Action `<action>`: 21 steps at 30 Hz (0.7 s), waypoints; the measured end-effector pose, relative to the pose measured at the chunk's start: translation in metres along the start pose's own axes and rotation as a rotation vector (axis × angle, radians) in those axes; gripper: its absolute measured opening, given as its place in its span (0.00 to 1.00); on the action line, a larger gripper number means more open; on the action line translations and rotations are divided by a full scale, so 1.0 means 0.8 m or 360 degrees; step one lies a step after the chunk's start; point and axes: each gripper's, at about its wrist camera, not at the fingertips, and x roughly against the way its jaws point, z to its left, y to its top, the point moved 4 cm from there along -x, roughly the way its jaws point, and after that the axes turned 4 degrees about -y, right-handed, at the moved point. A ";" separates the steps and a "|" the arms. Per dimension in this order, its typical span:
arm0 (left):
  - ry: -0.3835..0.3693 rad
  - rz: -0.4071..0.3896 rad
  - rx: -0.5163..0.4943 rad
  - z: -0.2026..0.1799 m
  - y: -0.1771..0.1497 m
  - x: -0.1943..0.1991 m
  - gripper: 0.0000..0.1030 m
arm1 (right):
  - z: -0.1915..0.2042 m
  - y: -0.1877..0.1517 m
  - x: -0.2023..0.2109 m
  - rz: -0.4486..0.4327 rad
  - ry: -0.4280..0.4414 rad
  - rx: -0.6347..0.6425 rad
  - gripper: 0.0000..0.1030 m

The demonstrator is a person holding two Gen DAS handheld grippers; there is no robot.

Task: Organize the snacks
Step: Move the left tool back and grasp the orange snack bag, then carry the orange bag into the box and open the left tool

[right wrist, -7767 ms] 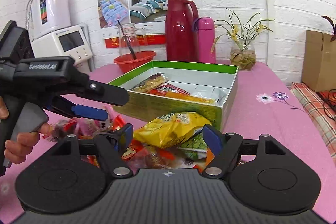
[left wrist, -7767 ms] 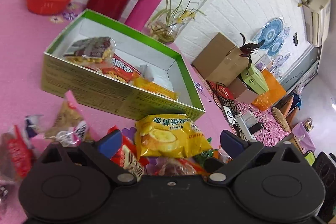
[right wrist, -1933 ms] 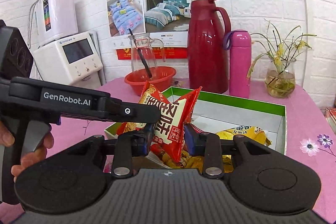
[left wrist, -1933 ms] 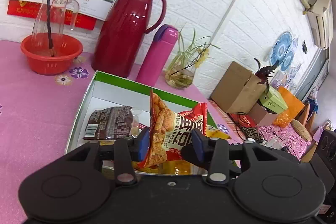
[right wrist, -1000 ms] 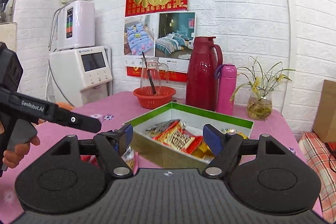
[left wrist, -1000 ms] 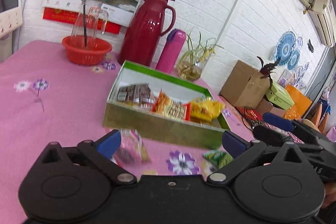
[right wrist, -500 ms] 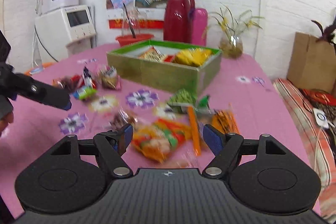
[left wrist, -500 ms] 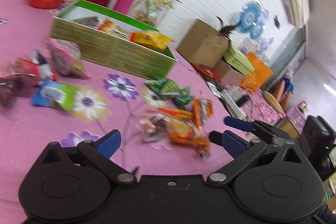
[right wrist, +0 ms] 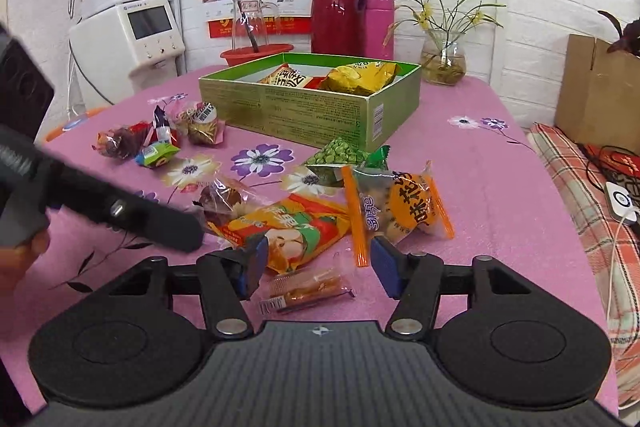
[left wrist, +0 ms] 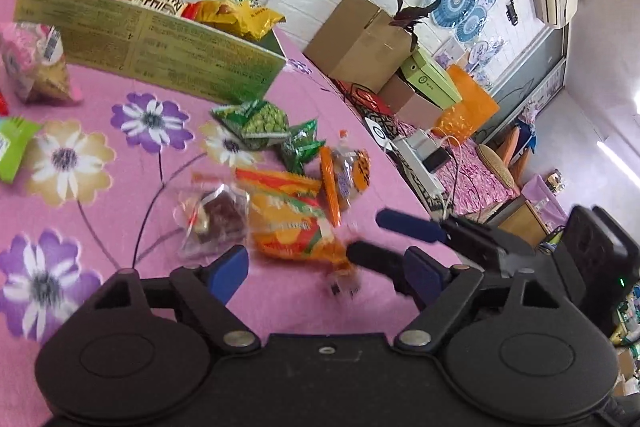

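Observation:
The green box (left wrist: 160, 43) holds a yellow chip bag (right wrist: 360, 77) and a red-orange bag (right wrist: 284, 79). Loose snacks lie in front of it: an orange pack (left wrist: 288, 223), a clear-wrapped brown cake (left wrist: 212, 223), an orange-striped bread pack (right wrist: 400, 203) and a green pea pack (right wrist: 340, 157). My left gripper (left wrist: 324, 271) is low over the orange pack's near end. Its jaws are closing and the pads stand clear of it. My right gripper (right wrist: 319, 261) is closing too, around that pack's corner and a small biscuit wrapper (right wrist: 304, 287), without pressing on them.
More small snacks (right wrist: 160, 135) lie at the table's left. Behind the box stand a red thermos (right wrist: 340, 3), a pink bottle (right wrist: 378, 23), a glass vase (right wrist: 442, 59) and a red basin (right wrist: 256, 55). The table edge (right wrist: 560, 195) runs close on the right.
Both grippers let go of the red snack bag over the box, drew back and sank to the loose pile near the table's front. Their jaws have narrowed from wide open.

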 end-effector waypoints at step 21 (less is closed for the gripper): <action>0.0074 0.0130 -0.0061 0.020 0.028 -0.051 0.14 | 0.023 0.011 -0.041 0.0190 0.0225 0.0122 0.95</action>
